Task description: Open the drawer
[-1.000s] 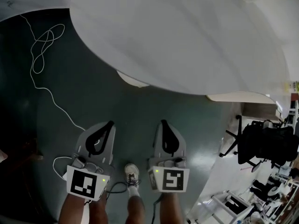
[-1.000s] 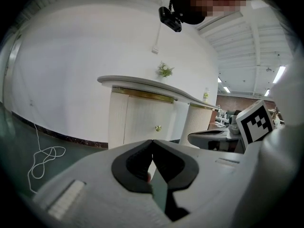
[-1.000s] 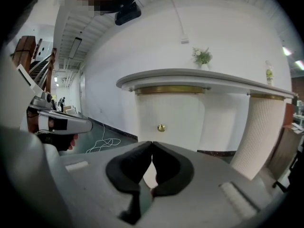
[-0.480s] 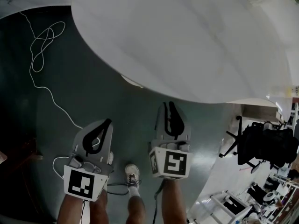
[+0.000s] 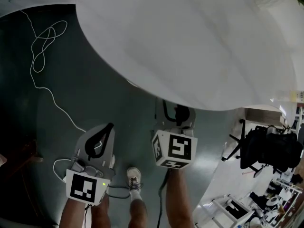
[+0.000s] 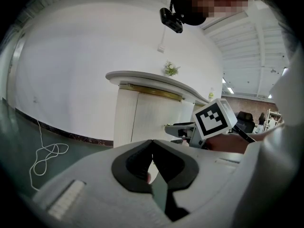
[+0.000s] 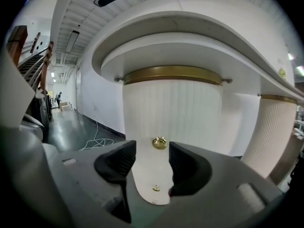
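Note:
The drawer front (image 7: 171, 113) is a cream ribbed curved panel under a brass band, with a round brass knob (image 7: 159, 142) and two smaller brass knobs below it. In the right gripper view the knob shows in the gap just beyond the tips of my right gripper (image 7: 152, 158), whose jaws are opening with nothing between them. From the head view, my right gripper (image 5: 174, 109) reaches under the edge of the white counter (image 5: 190, 42). My left gripper (image 5: 111, 126) hangs lower left over the floor, shut and empty, its tips meeting in the left gripper view (image 6: 152, 151).
A white cable (image 5: 42, 46) loops across the dark floor at the left. A black office chair (image 5: 266, 146) stands at the right. A second ribbed column (image 7: 278, 137) flanks the drawer front. The person's shoe (image 5: 134, 177) is between the grippers.
My right gripper has moved forward to under the counter's edge and its jaws have gone from shut to open. The left gripper has stayed about where it was.

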`<action>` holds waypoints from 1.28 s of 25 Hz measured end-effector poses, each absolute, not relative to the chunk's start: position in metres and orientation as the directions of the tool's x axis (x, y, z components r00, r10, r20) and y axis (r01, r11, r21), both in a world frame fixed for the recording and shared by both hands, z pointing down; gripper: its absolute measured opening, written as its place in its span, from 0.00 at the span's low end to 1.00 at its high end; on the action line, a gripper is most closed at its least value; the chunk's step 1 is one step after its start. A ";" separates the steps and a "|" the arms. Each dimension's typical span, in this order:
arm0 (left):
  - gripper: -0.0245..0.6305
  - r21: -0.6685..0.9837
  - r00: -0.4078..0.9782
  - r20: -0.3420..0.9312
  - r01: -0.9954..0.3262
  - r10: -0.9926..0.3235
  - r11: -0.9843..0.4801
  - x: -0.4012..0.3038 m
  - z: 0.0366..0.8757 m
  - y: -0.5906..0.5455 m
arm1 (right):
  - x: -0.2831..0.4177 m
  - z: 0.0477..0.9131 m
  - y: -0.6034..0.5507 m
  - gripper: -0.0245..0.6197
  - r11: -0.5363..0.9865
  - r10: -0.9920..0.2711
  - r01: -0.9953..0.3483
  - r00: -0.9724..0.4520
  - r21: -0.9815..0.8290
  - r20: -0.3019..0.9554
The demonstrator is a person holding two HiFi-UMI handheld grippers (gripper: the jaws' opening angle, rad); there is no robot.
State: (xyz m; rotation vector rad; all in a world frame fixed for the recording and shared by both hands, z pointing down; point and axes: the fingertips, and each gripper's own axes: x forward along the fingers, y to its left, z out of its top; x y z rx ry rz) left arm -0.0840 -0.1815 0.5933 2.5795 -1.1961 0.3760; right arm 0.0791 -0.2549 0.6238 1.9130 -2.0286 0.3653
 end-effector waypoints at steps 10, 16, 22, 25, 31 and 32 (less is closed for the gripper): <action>0.05 0.136 0.622 0.343 -0.775 -0.704 -0.617 -0.090 0.593 -0.186 | 0.083 0.633 -0.274 0.38 0.045 -0.904 -0.998 -0.024 0.040 0.427; 0.05 0.138 0.617 0.349 -0.779 -0.706 -0.612 -0.092 0.595 -0.187 | 0.082 0.636 -0.276 0.35 0.026 -0.901 -0.999 -0.005 0.042 0.433; 0.05 0.138 0.611 0.348 -0.783 -0.711 -0.606 -0.097 0.596 -0.189 | 0.090 0.635 -0.278 0.22 -0.017 -0.900 -0.997 0.050 0.080 0.433; 0.05 0.138 0.609 0.346 -0.786 -0.714 -0.603 -0.099 0.596 -0.190 | 0.090 0.634 -0.278 0.21 -0.018 -0.901 -0.996 0.057 0.093 0.431; 0.05 0.141 0.607 0.350 -0.787 -0.713 -0.601 -0.098 0.597 -0.188 | 0.090 0.634 -0.277 0.21 -0.011 -0.900 -0.995 0.052 0.097 0.433; 0.05 0.142 0.607 0.349 -0.787 -0.714 -0.600 -0.098 0.597 -0.188 | 0.090 0.634 -0.277 0.21 -0.008 -0.899 -0.995 0.049 0.096 0.436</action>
